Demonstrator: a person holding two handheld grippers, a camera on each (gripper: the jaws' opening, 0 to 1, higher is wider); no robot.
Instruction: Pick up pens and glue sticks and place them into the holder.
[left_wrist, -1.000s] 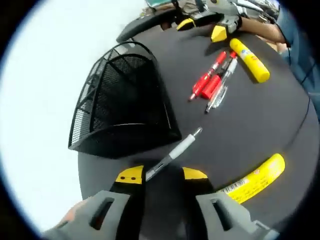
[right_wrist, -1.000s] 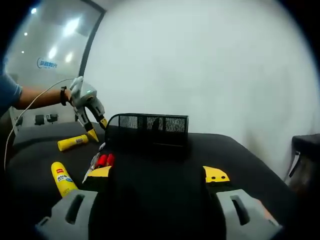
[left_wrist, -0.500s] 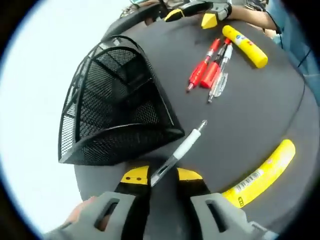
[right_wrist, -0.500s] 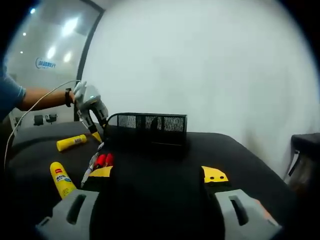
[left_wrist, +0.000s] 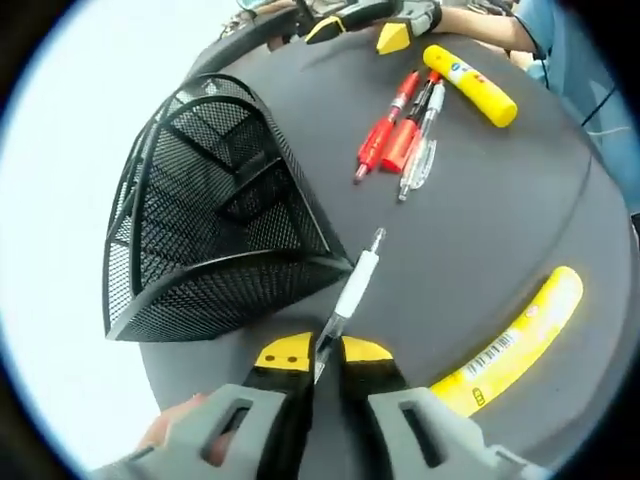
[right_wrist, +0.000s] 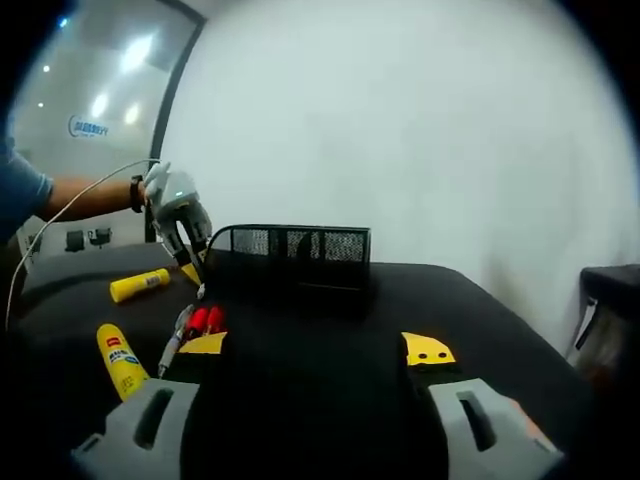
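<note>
Left gripper view showed the left gripper nipped on a pen beside the holder. Tip should clear the rim before release. Right gripper stood wide, empty.

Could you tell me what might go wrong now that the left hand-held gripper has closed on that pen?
The left hand-held gripper pinches the silver pen only at its end, so it may pivot or slip when lifted. The pen lies right beside the mesh holder, whose rim could snag it.
</note>
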